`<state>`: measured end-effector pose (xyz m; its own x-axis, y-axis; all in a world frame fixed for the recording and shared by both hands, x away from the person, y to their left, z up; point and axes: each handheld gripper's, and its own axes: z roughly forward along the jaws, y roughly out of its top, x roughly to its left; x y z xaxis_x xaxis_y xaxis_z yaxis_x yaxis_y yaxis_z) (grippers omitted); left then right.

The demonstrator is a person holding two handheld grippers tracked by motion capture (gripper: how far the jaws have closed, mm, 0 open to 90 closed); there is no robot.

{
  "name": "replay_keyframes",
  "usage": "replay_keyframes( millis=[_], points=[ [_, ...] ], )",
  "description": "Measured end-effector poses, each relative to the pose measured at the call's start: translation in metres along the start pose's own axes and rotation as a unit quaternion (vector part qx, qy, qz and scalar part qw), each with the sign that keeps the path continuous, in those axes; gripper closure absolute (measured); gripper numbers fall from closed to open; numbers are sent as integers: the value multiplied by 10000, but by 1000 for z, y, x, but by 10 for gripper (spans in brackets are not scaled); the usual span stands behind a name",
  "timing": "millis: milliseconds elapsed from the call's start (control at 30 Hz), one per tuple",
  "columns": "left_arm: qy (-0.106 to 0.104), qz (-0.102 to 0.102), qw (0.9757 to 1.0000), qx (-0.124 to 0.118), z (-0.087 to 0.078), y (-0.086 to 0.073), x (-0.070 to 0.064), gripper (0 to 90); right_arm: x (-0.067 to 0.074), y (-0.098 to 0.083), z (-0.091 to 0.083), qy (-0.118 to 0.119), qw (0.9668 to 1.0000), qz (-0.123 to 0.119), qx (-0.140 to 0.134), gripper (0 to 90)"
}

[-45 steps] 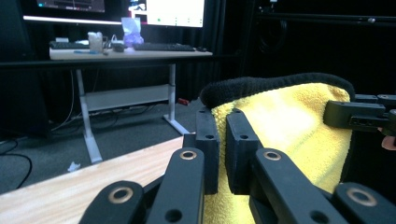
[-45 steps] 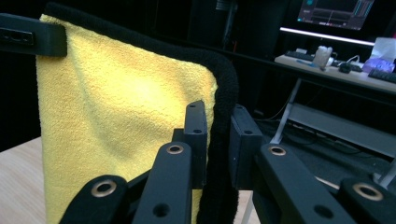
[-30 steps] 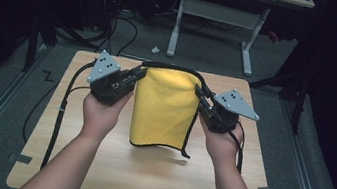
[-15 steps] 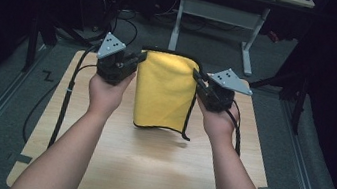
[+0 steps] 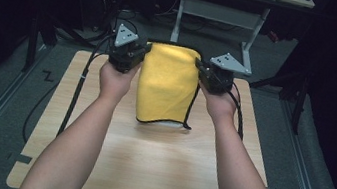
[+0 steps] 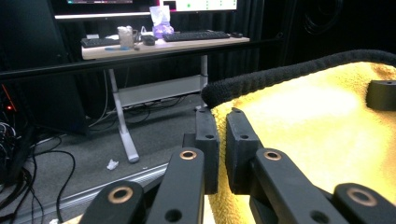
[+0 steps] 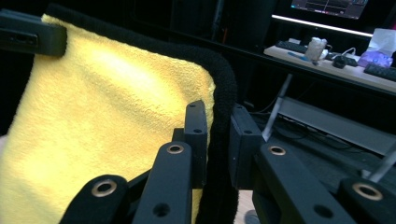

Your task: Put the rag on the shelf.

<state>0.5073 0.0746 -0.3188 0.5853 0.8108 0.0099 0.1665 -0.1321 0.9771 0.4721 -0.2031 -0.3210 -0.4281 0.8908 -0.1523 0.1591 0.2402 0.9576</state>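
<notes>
High view: a person holds a yellow cloth [image 5: 167,85] stretched above the wooden counter [image 5: 145,167], left tool [image 5: 138,55] and right tool [image 5: 204,73] each clamped on a top corner. Compared with a second ago, both hands have carried it toward twelve o'clock, likely to spread it flat. A desk [image 5: 229,12] stands beyond; cables [image 5: 75,96] trail at nine o'clock, obstructing nothing.

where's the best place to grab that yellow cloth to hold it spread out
By its two top corners, on the black-bound hem, coming in from each side. The yellow cloth hangs flat this way: left tongs and right tongs each pinch a corner edge, with the lower edge near the table.
</notes>
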Motion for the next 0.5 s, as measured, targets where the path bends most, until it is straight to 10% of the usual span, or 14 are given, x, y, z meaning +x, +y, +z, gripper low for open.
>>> replay_keyframes(
  millis=[200,500],
  points=[
    [72,271,9981,545,23,-11,5,850,-6,-11,16,-94,9993,-313,173,808],
    [-211,-74,9946,1012,36,-59,9,862,-7,-48,33,36,9975,-286,646,810]
  ],
)
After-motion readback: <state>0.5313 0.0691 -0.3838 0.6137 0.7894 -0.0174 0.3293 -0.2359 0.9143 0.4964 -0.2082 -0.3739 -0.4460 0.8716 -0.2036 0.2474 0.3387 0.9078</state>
